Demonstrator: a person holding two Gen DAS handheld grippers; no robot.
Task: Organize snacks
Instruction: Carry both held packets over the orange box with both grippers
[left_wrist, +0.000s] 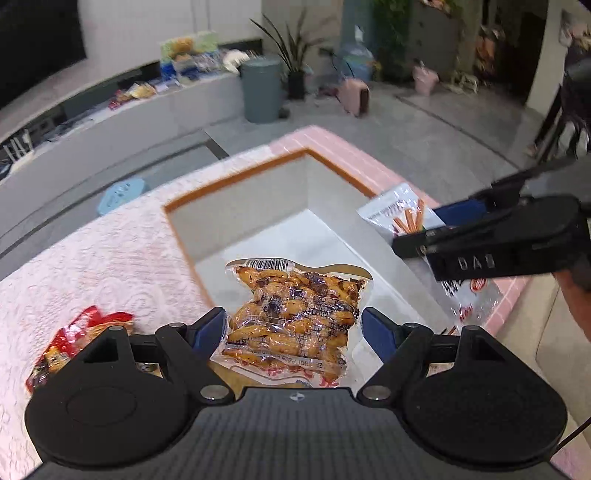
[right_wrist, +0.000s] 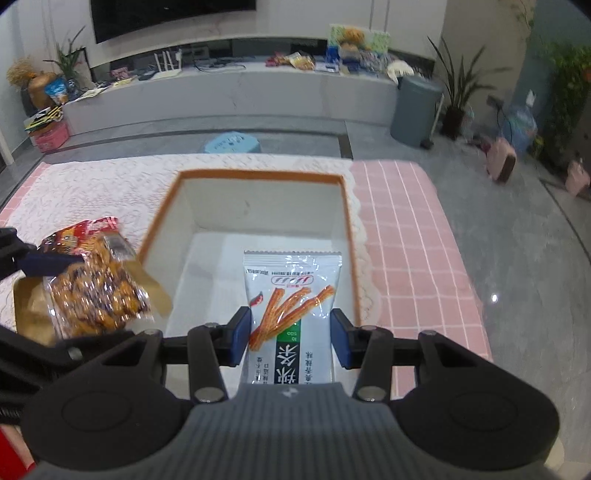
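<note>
My left gripper is shut on a clear pack of brown fried snacks and holds it over the near edge of the white box with an orange rim. My right gripper is shut on a white pack of spicy strips and holds it over the same box. The right gripper also shows in the left wrist view with its pack. The left gripper's pack shows in the right wrist view. A red snack pack lies on the lace cloth left of the box.
The box stands on a table with a white lace cloth over a pink checked cover. A blue stool, a grey bin and a low bench with more snacks stand beyond.
</note>
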